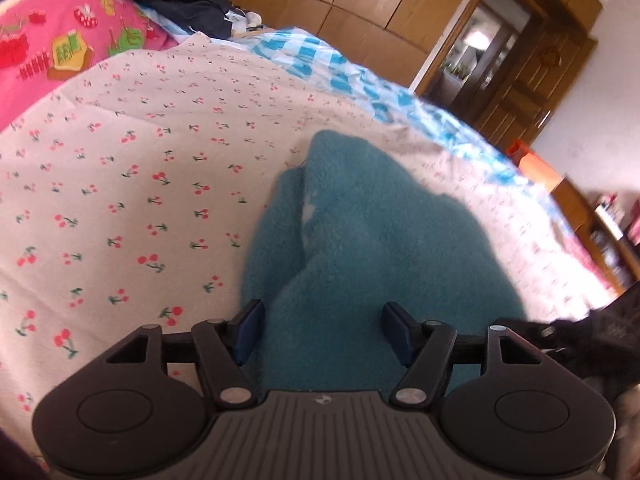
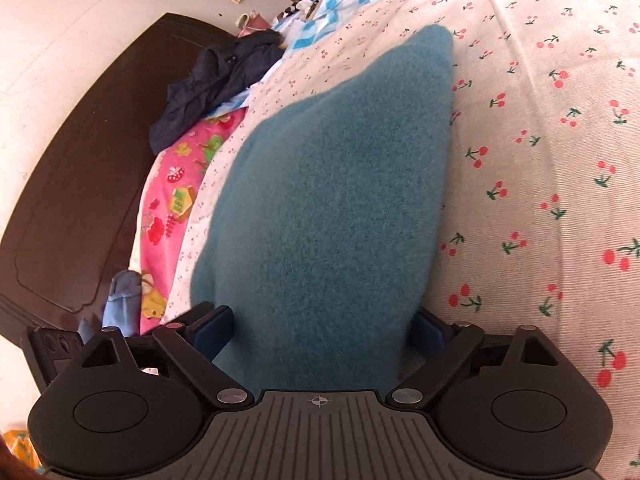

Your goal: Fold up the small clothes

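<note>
A teal fleece garment [image 1: 360, 240] lies folded on the cherry-print sheet [image 1: 120, 184]. In the left wrist view my left gripper [image 1: 323, 332] hovers over its near end, with both blue pads [image 1: 250, 330] wide apart and the cloth lying loose between them. In the right wrist view the same teal garment [image 2: 332, 184] stretches away from my right gripper [image 2: 323, 328]. Its jaws stand wide, one pad [image 2: 218, 328] at each side of the cloth's near edge, and neither visibly pinches it. A fold ridge runs along the garment in the left view.
A pink printed blanket [image 1: 60, 40] and a dark heap of clothes [image 2: 216, 80] lie by the dark headboard [image 2: 80, 180]. A blue checked cloth [image 1: 320, 60] lies at the far edge of the bed. Wooden wardrobes [image 1: 340, 0] and a door [image 1: 520, 80] stand beyond.
</note>
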